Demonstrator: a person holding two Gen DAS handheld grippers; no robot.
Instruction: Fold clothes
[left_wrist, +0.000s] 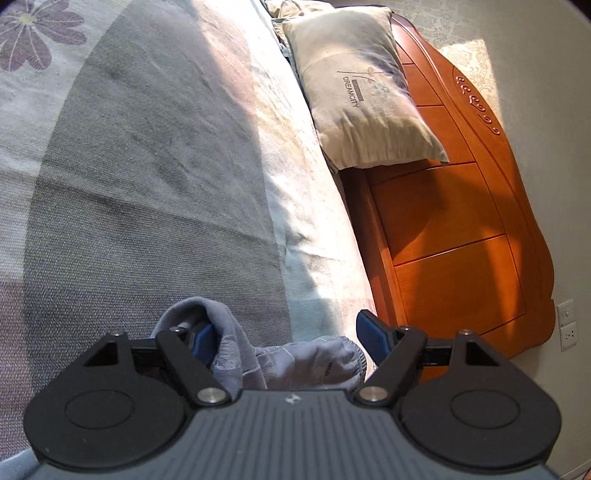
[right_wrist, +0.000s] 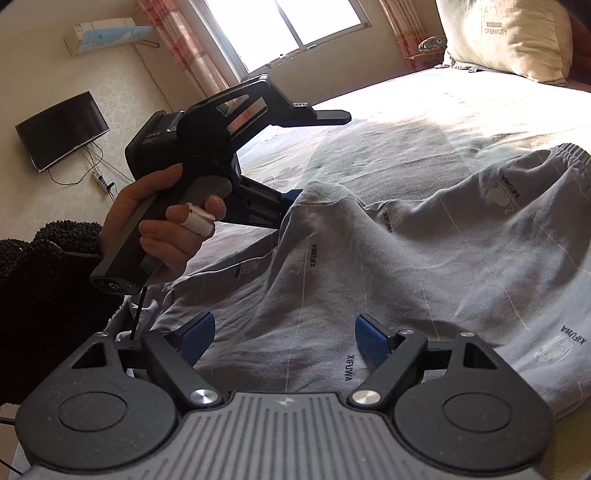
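A grey garment (right_wrist: 406, 258) printed with small "XIFUWA" marks lies rumpled across the bed, its elastic waistband (right_wrist: 565, 155) at the far right. My right gripper (right_wrist: 284, 339) hovers open just above its near part, blue pads wide apart and holding nothing. A hand (right_wrist: 166, 229) holds my left gripper (right_wrist: 323, 155) at the garment's left edge. Its jaws stand wide, the lower finger under a raised fold and the upper finger clear of the cloth. In the left wrist view, a bunch of the grey garment (left_wrist: 295, 365) drapes over one finger of the left gripper (left_wrist: 288, 341), unpinched.
The bed sheet (left_wrist: 147, 166) is grey and pale with a purple flower print. A pillow (left_wrist: 358, 92) leans on the orange wooden headboard (left_wrist: 461, 221). Across the room are a window (right_wrist: 288, 26) and a wall-mounted screen (right_wrist: 62, 129). A dark fleece sleeve (right_wrist: 44, 288) fills the left side.
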